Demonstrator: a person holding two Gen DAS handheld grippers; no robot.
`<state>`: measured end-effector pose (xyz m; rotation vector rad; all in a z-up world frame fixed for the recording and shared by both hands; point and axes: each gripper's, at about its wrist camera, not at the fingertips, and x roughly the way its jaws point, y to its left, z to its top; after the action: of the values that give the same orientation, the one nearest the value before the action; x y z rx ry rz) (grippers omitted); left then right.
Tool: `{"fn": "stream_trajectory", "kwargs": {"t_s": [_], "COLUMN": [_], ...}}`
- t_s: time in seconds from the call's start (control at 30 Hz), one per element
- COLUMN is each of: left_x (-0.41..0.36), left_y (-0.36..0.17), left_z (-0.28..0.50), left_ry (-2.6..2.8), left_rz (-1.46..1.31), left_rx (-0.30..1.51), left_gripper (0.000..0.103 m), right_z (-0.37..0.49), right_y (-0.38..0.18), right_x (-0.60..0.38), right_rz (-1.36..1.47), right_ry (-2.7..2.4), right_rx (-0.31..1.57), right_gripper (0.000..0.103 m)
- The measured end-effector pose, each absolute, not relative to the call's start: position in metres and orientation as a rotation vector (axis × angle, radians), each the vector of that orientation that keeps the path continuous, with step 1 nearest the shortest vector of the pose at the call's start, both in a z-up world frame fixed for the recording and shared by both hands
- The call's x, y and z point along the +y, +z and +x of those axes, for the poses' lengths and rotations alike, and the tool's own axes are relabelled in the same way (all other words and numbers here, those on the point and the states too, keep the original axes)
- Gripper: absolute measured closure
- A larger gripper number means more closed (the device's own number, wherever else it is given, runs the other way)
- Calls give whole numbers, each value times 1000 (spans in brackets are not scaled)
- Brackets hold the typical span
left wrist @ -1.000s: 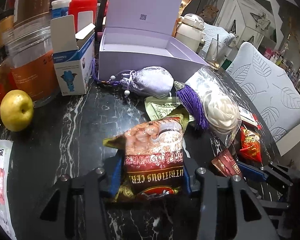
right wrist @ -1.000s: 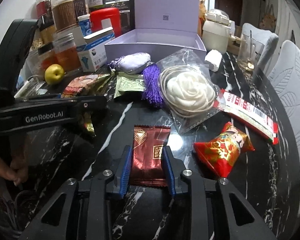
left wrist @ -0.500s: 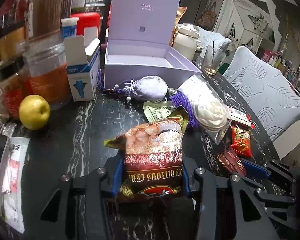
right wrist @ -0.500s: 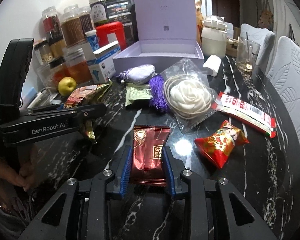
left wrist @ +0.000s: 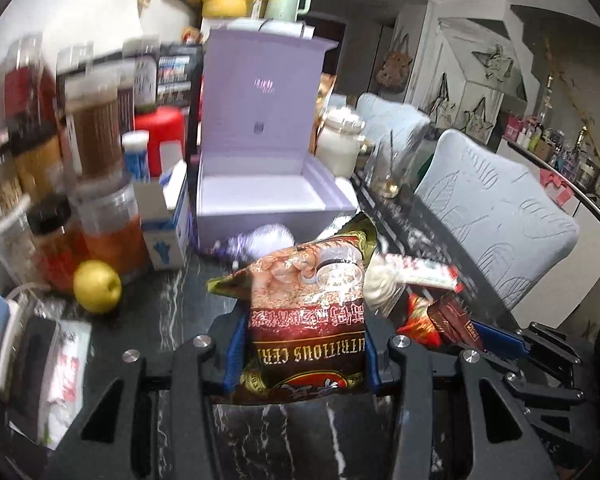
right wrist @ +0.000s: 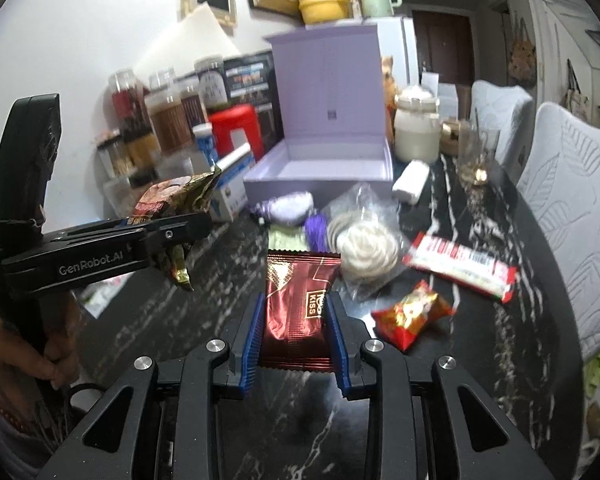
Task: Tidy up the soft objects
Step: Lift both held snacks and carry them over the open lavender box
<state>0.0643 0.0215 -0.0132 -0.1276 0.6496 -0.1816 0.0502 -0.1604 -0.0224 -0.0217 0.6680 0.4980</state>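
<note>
From the left wrist, the left gripper [left wrist: 302, 354] has its jaws clenched on a cereal packet [left wrist: 308, 312], pinched across its width near the printed lower end. The packet's long axis runs straight out along the jaws, and its crinkled gold top corner points toward the open lavender box [left wrist: 260, 196]. That box lies directly ahead of the jaws and a little left of the packet's tip, lid standing upright at the back, its white floor bare. A purple pouch [left wrist: 260, 238] sits on the tabletop [left wrist: 172, 320] just in front of the box wall, between packet and box. The packet looks puffy and glossy, brown and red, and appears held clear of the tabletop. This view is motion-blurred, so fine detail is unsure.

From the right wrist, the right gripper [right wrist: 294, 340] grips a dark red snack sachet [right wrist: 300, 304] between its blue pads; the jaws are closed on its two long edges, and its long axis also runs forward. The lavender box [right wrist: 320, 168] lies ahead, slightly right of centre, well apart from the sachet, with a bagged white flower [right wrist: 366, 246], a red-and-white bar [right wrist: 460, 266] and a small red packet [right wrist: 412, 314] on the tabletop in between and to the right. The left gripper [right wrist: 180, 228] shows at the left edge with the cereal packet [right wrist: 172, 196], and looks nearer to the box's front-left corner, so it seems the better placed to drop first.
</note>
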Motion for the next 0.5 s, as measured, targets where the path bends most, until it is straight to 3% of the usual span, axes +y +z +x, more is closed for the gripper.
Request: {"fn": "stream_trajectory", "kwargs": {"t_s": [0.5], "left_x": [18], "left_y": [59], "left_z": [95], "left_ry": [-190], "left_rz": [-99], "left_rx": [510], "left_gripper": [58], "right_z": [82], "right_y": [54], "right_x": [-160], "right_rz": [-22], "right_ry": [535], "right_rx": [484], "right_gripper": [73]}}
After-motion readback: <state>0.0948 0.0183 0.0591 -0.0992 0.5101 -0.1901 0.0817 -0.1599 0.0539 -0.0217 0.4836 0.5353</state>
